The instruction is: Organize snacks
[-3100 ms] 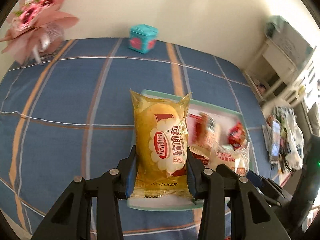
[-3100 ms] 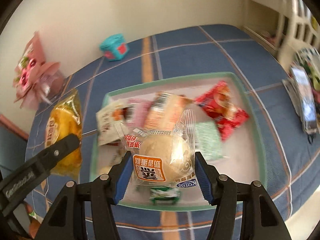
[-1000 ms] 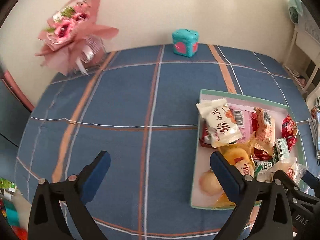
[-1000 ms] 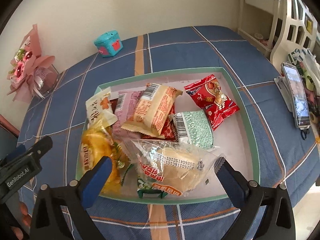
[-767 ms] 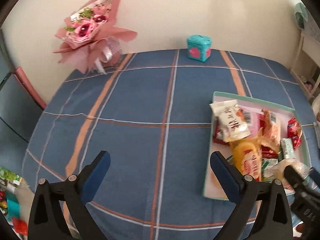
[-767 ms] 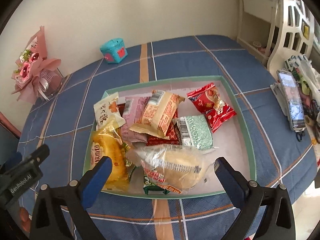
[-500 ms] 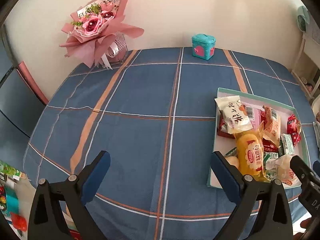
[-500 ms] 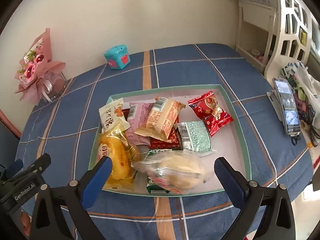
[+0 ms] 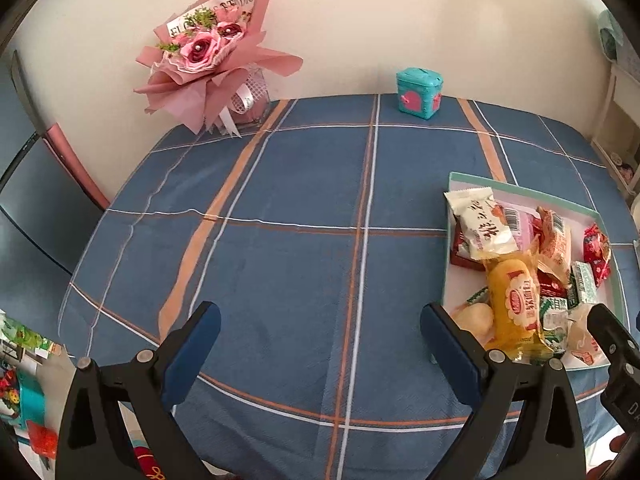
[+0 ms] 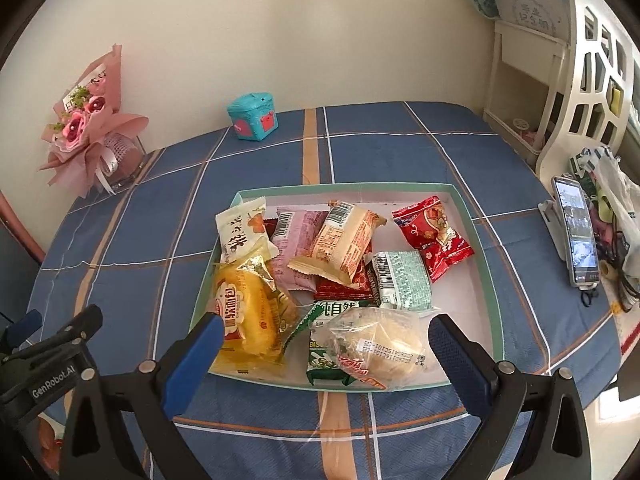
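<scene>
A shallow green-rimmed tray (image 10: 478,240) (image 9: 520,189) on the blue plaid table holds several wrapped snacks. Among them are a yellow bread pack (image 10: 246,316) (image 9: 516,308), a clear-wrapped bun (image 10: 380,346), a red packet (image 10: 434,236) and a white packet (image 10: 240,232) (image 9: 482,224). My right gripper (image 10: 322,328) is open above the tray's near edge, its fingers wide of the bun and holding nothing. My left gripper (image 9: 320,320) is open over bare tablecloth, left of the tray.
A pink flower bouquet (image 9: 212,64) (image 10: 88,128) and a teal box (image 9: 419,94) (image 10: 253,116) stand by the back wall. A phone on a stand (image 10: 574,232) and a white shelf (image 10: 560,76) are at the right. The table's near edge runs below both grippers.
Both grippers let go of their snacks, the yellow bread and the bun, which now lie in the tray. Both have opened and drawn back and up from the tray.
</scene>
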